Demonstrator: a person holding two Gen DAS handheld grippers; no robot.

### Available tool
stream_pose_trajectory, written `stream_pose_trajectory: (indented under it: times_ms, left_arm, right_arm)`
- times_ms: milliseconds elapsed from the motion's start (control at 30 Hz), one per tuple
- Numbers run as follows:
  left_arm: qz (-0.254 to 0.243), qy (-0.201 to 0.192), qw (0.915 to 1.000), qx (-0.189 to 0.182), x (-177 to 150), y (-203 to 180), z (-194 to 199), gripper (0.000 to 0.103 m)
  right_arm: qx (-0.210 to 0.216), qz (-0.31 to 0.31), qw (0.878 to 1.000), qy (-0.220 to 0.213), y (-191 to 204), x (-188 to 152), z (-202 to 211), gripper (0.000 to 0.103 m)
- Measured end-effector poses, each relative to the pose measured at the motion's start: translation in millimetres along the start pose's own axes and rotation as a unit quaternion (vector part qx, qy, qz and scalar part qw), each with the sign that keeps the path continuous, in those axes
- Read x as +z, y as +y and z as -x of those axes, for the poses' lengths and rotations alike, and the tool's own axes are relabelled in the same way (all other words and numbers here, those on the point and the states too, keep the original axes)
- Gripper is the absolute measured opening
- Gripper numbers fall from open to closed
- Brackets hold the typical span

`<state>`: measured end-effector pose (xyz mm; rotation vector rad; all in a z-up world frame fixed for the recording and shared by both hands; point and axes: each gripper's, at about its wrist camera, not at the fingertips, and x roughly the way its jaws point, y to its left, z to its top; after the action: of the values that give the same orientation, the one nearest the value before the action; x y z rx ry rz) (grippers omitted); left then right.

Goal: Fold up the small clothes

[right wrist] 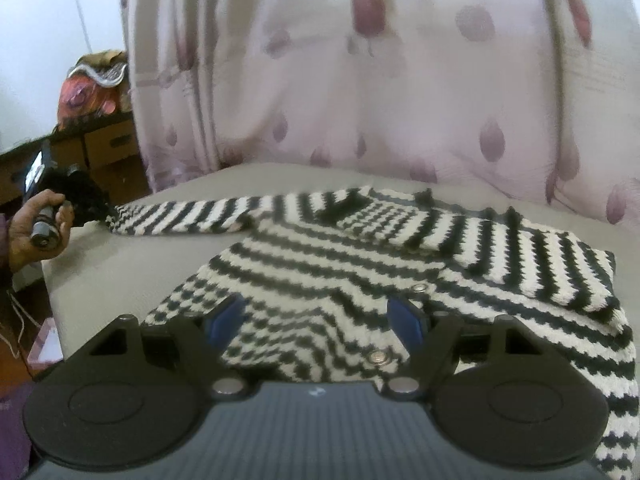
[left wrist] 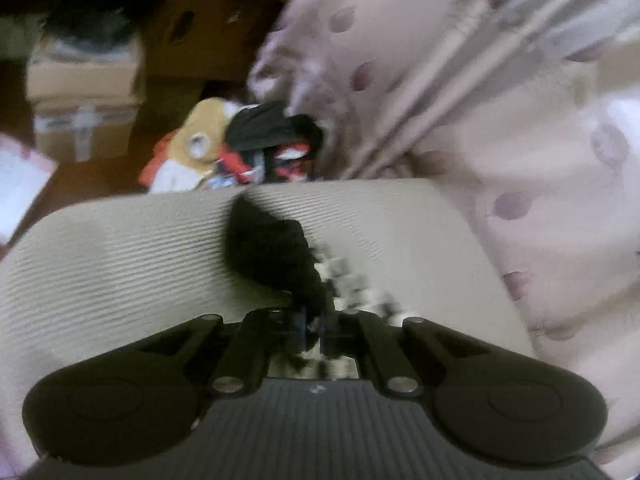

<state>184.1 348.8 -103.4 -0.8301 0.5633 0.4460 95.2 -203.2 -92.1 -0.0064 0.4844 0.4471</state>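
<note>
A small black-and-white striped knit sweater (right wrist: pixel 360 248) lies spread on a beige ribbed cushion (right wrist: pixel 132 264). Its left sleeve (right wrist: pixel 192 216) stretches out to the left, and its black cuff (left wrist: pixel 272 244) is pinched in my left gripper (left wrist: pixel 314 328), which is shut on it. In the right wrist view the left gripper (right wrist: pixel 56 196) shows at the far left, held by a hand. My right gripper (right wrist: pixel 320 316) is open, its blue pads (right wrist: pixel 404 316) hovering over the sweater's lower body near two metal snaps (right wrist: pixel 378 357).
A pink curtain with purple leaf prints (right wrist: pixel 360 80) hangs close behind the cushion. A heap of clothes and a plush toy (left wrist: pixel 224 148) lies on the floor past the cushion's edge. Cardboard boxes (left wrist: pixel 84 92) stand further left.
</note>
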Motion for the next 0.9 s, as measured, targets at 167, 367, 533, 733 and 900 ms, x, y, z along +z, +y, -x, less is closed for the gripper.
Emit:
stream_pose_trajectory:
  times_ms: [167, 367, 533, 733, 900]
  left_arm:
    - [-0.079, -0.031, 0.9938, -0.072, 4, -127, 28, 0.006]
    - [-0.156, -0.019, 0.9716, -0.177, -46, -289, 60, 0.006]
    - [-0.225, 0.034, 0.9419, -0.247, -138, -394, 71, 0.006]
    - [-0.315, 0.099, 0.8961, -0.297, -265, -463, 67, 0.007]
    - [-0.375, 0.154, 0.8635, -0.300, -356, -473, 39, 0.007]
  right_arm:
    - [-0.006, -0.054, 0.998, -0.021, -27, 1, 16, 0.078]
    - [-0.028, -0.101, 0.994, -0.038, -64, -6, 33, 0.078]
    - [-0.040, -0.147, 0.987, -0.055, -99, -17, 49, 0.078]
    - [-0.054, -0.188, 0.978, -0.070, -135, -34, 66, 0.078]
    - [-0.063, -0.206, 0.974, -0.073, -155, -50, 75, 0.078]
